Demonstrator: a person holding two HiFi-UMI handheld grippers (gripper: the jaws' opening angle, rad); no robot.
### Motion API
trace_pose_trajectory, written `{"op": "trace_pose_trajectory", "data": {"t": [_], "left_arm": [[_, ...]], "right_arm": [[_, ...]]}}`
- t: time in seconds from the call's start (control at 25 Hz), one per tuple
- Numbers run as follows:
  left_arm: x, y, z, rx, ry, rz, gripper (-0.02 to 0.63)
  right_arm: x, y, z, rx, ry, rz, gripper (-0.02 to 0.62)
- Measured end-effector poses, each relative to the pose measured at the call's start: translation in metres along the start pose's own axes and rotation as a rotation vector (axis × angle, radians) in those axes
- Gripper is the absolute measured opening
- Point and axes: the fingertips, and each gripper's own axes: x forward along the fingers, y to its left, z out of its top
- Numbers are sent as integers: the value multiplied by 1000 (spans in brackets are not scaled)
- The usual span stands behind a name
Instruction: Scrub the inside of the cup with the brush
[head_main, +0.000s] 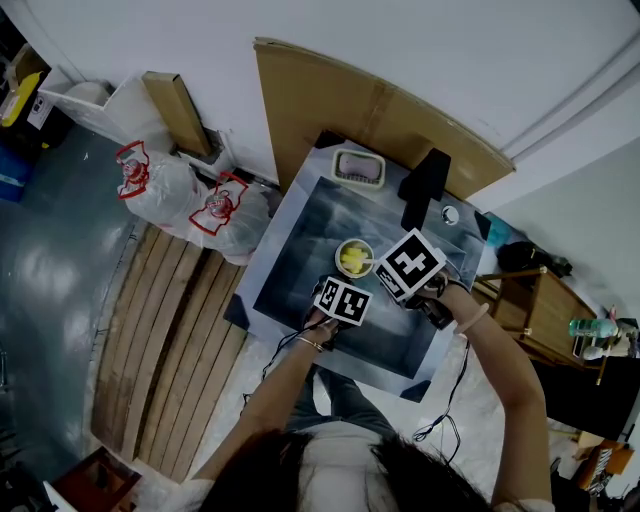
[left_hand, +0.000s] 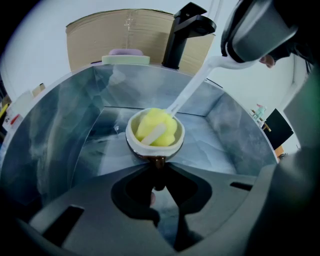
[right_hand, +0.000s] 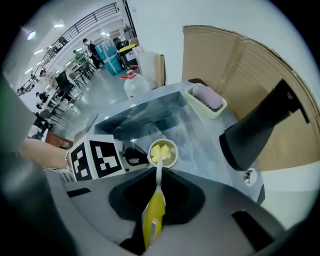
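1. In a steel sink (head_main: 285, 255) by a white wall is the cup (left_hand: 150, 149).
2. The left gripper (left_hand: 157, 169) pinches the cup's near side; the right gripper (right_hand: 157, 174) pinches the brush (right_hand: 152, 217).
3. The yellow head fills the cup, so scrubbing seems under way; how clean the cup is cannot be told.

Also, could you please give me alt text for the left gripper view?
The left gripper grips the near side of a white cup in a grey sink; a yellow-headed brush sits inside the cup, its white handle slanting up right. A black tap stands behind.

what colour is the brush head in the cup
Brush head: yellow, best in left gripper view.
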Motion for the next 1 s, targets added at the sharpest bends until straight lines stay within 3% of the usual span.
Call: {"op": "trace_pose_trajectory", "data": {"t": [0.24,0.64,1.0], "left_arm": [[0,0,0,0,-2,1,67],[0,1,0,0,-5,5,67],[0,1,0,0,-1,3,66]], "right_arm": [[-2,-9,8,-10,-27,-55,49],[4,-15,-10,-56,20,-98,49],[2,-3,-24,-56,55,-59,49]]}}
